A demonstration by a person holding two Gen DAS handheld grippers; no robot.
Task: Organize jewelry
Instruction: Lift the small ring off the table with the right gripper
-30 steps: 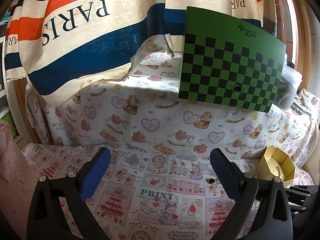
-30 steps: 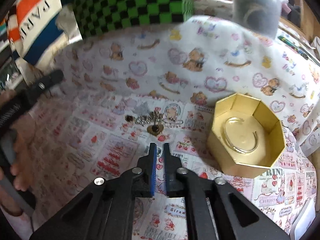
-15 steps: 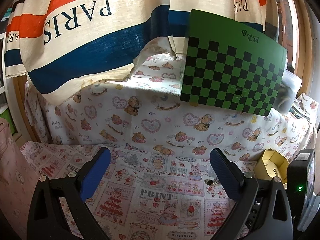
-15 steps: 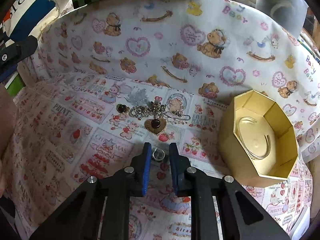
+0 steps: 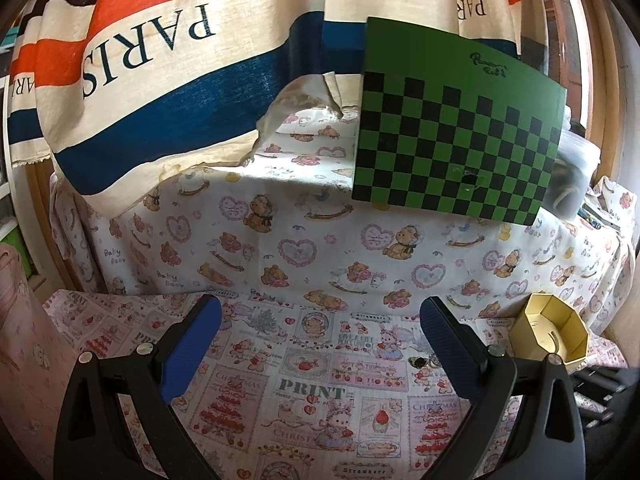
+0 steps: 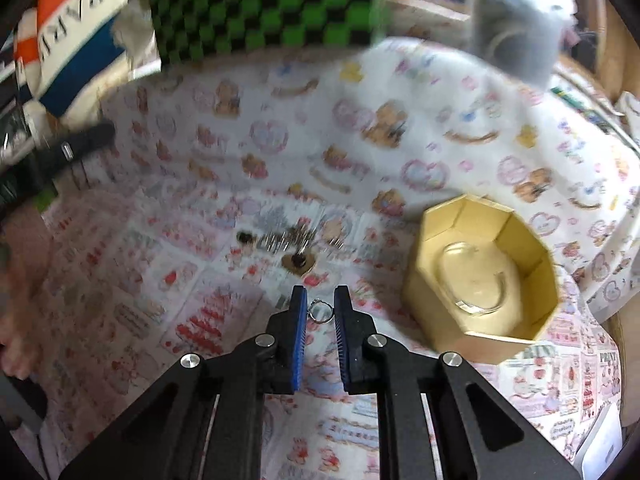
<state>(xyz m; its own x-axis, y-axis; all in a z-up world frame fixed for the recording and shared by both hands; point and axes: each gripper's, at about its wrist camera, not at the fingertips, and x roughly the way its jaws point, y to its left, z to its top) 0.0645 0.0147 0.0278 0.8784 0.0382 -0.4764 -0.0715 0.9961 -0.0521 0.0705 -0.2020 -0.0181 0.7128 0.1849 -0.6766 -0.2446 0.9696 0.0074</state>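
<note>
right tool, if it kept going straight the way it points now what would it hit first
Most likely the heart pendant on the printed cloth, just ahead of the right tool, which holds a small ring. Motion blur leaves the depth uncertain.

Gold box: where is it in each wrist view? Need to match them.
Left wrist: gold box sits at the lower right, past the right finger of the left tongs.
Right wrist: it sits right of centre, open, a bangle inside.
Shared landmark: the green checkerboard, blurred at top in the right view.
</note>
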